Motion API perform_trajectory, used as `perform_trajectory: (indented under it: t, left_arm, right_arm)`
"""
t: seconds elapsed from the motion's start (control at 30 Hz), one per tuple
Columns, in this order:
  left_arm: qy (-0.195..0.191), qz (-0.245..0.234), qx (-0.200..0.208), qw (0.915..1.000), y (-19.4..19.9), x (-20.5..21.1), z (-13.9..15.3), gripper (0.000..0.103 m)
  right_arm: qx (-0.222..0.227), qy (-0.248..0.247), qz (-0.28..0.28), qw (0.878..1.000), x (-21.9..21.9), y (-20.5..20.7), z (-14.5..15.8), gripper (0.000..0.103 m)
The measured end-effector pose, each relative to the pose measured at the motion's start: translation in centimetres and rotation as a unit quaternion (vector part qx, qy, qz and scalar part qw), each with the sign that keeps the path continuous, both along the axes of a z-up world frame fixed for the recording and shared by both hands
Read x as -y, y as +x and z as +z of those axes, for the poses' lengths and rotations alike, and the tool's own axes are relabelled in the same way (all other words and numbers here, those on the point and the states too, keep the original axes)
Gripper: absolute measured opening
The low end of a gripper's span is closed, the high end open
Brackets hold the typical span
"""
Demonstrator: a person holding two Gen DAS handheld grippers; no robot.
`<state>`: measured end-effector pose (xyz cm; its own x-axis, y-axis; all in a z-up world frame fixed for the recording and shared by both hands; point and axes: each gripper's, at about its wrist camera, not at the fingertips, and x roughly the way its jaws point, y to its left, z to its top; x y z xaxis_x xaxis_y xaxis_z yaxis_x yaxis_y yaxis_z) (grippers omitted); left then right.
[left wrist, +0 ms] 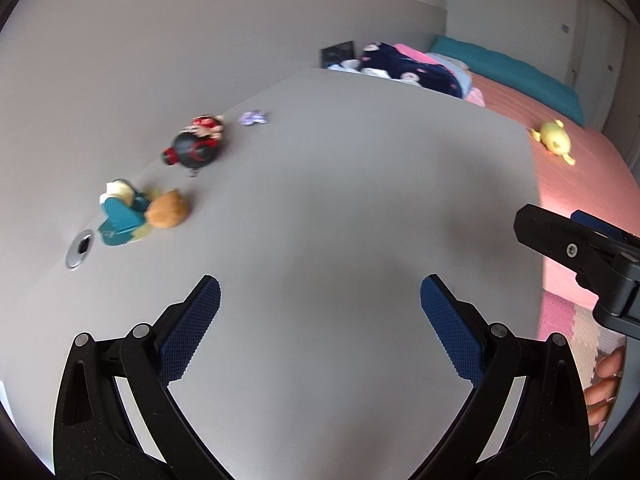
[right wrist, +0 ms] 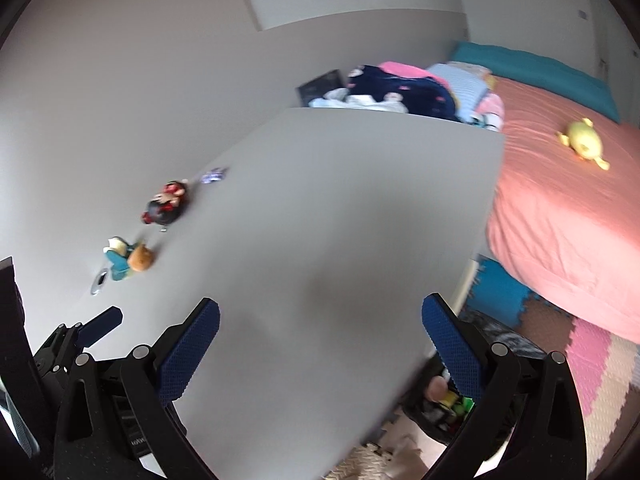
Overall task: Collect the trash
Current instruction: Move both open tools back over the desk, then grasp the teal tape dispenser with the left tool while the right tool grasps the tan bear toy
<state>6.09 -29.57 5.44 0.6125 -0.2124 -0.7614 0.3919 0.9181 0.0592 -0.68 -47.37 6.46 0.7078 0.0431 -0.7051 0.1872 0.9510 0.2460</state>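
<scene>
A small crumpled purple and white wrapper lies at the far left of the grey desk, close to the wall. It also shows in the right wrist view. My left gripper is open and empty, held above the near part of the desk. My right gripper is open and empty, over the desk's near right edge. A dark bin with trash in it stands on the floor below the right gripper. The right gripper also shows at the right of the left wrist view.
A red and black toy figure and a teal and brown plush lie along the desk's left side, near a metal cable hole. A pink bed with a yellow plush stands to the right. Foam floor mats lie below.
</scene>
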Motion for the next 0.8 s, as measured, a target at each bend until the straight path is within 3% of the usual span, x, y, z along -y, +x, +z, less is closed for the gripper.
perform_trajectory:
  t: [0.47,0.8]
  left_arm:
    - [-0.023,0.114,-0.024,0.9929,7.2,-13.1,-1.4,0.097]
    - [-0.025,0.141,-0.042,0.9888,11.1,-18.2,-2.5,0.097]
  right_arm:
    - [-0.041,0.017,0.094,0.995,-10.3,8.6,-2.0,0.101]
    - [-0.067,-0.012,0.15,0.986,-17.7,14.2,-2.9,0.101]
